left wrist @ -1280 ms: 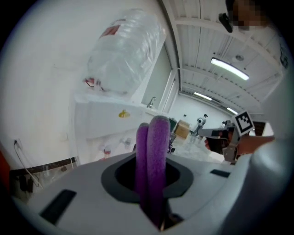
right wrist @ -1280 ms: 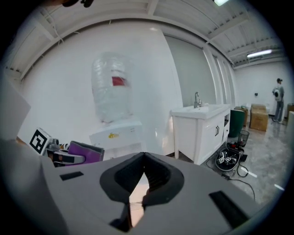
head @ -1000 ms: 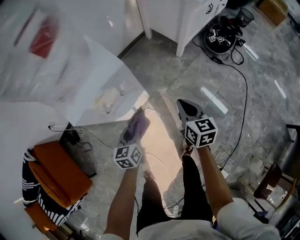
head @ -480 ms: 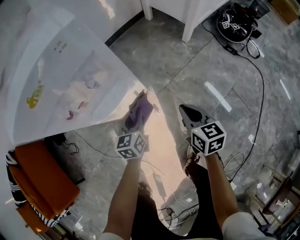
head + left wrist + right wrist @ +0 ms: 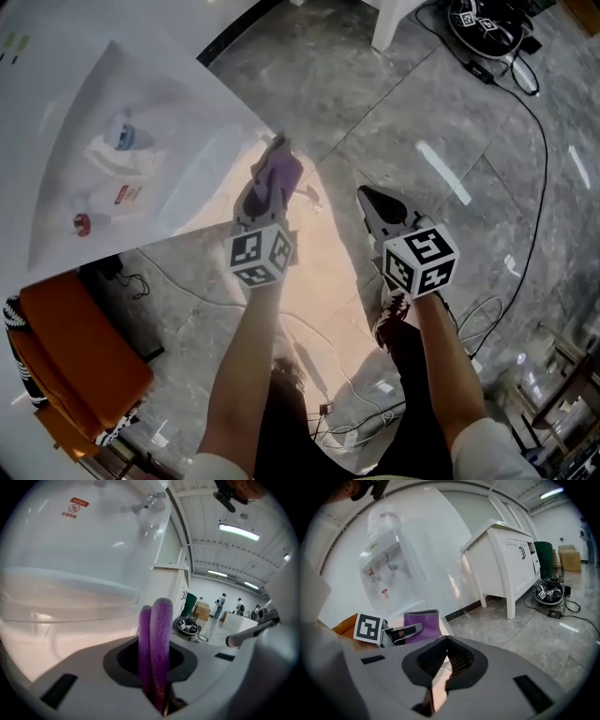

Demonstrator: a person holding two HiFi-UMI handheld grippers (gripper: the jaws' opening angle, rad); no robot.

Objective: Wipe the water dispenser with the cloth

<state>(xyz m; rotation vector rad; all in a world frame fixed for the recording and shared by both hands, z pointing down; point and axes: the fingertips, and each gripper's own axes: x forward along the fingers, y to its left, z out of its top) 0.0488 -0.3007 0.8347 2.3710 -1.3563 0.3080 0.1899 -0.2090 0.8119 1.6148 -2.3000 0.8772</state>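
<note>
The head view looks steeply down from above onto the grey floor [image 5: 403,141], with the water dispenser [image 5: 122,159] seen from above at upper left. The left gripper view rides on the left gripper [image 5: 274,164] and faces upward, very near the dispenser's white front, with ceiling lights [image 5: 238,531] beyond. The right gripper view rides on the right gripper [image 5: 372,200]. It looks roughly level across the room from farther back, taking in the dispenser, the left gripper and a white cabinet [image 5: 506,555]. All three views share the dispenser and the cable heap [image 5: 549,595] by the cabinet.

Left gripper [image 5: 266,192] grips purple cloth [image 5: 280,170] near dispenser [image 5: 122,161].
</note>
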